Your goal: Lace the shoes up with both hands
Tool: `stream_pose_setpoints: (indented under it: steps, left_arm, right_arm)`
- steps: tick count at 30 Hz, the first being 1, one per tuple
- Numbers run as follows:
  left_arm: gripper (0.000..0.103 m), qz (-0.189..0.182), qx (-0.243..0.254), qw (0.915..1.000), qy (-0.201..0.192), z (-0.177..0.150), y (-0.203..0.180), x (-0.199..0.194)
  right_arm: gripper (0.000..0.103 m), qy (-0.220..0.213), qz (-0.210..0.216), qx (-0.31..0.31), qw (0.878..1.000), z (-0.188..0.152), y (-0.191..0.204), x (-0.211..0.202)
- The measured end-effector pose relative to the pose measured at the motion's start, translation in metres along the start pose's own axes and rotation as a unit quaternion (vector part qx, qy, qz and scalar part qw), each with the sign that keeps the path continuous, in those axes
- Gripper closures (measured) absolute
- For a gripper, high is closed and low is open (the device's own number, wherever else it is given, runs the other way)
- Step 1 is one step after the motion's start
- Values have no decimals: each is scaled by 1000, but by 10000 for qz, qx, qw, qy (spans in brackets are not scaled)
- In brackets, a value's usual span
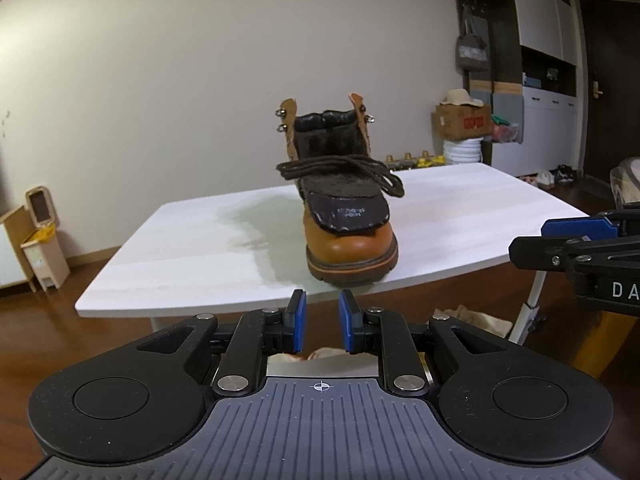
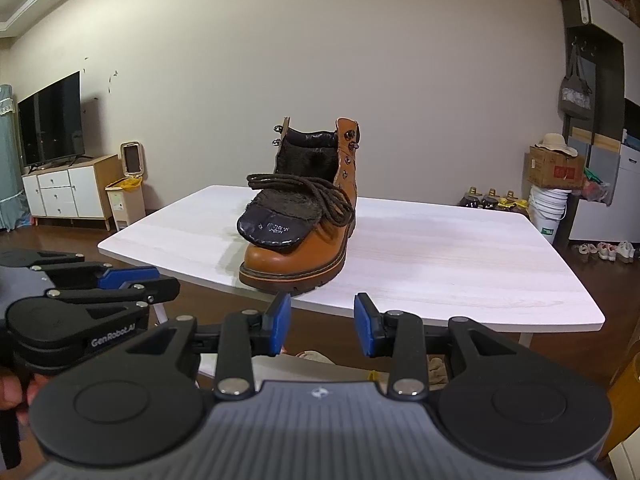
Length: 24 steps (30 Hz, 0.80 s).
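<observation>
A tan leather boot [image 1: 352,244] [image 2: 296,252] stands upright at the near edge of the white table [image 1: 192,248] [image 2: 440,248], toe toward me. Its dark tongue is folded forward over the toe. A dark brown lace [image 1: 340,168] [image 2: 304,192] lies bundled loose on the tongue. My left gripper [image 1: 322,304] hangs just short of the table edge, below the toe, open with nothing between its blue pads. My right gripper [image 2: 323,306] is level with it, open wider and empty. Each gripper shows at the side of the other's view.
The floor is dark wood. A bin [image 1: 40,240] stands at the left wall. A TV and white cabinet [image 2: 60,192] are far left. Buckets, a cardboard box [image 2: 554,168] and shelving are at the right. Cloth lies under the table.
</observation>
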<state>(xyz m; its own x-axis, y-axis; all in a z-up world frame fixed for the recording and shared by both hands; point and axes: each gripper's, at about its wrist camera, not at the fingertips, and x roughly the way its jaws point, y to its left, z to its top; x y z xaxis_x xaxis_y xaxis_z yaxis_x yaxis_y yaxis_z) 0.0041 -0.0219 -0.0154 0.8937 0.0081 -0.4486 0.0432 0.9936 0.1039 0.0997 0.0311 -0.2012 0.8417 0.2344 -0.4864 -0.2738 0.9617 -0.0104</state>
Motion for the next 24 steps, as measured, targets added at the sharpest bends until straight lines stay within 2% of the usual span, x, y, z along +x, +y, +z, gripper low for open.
stream_pose_setpoints:
  steps: [24]
  left_arm:
    - [83,-51,-39,9999,98,8,4,20]
  right_arm:
    - [65,177,45,26,9998,2,-6,22]
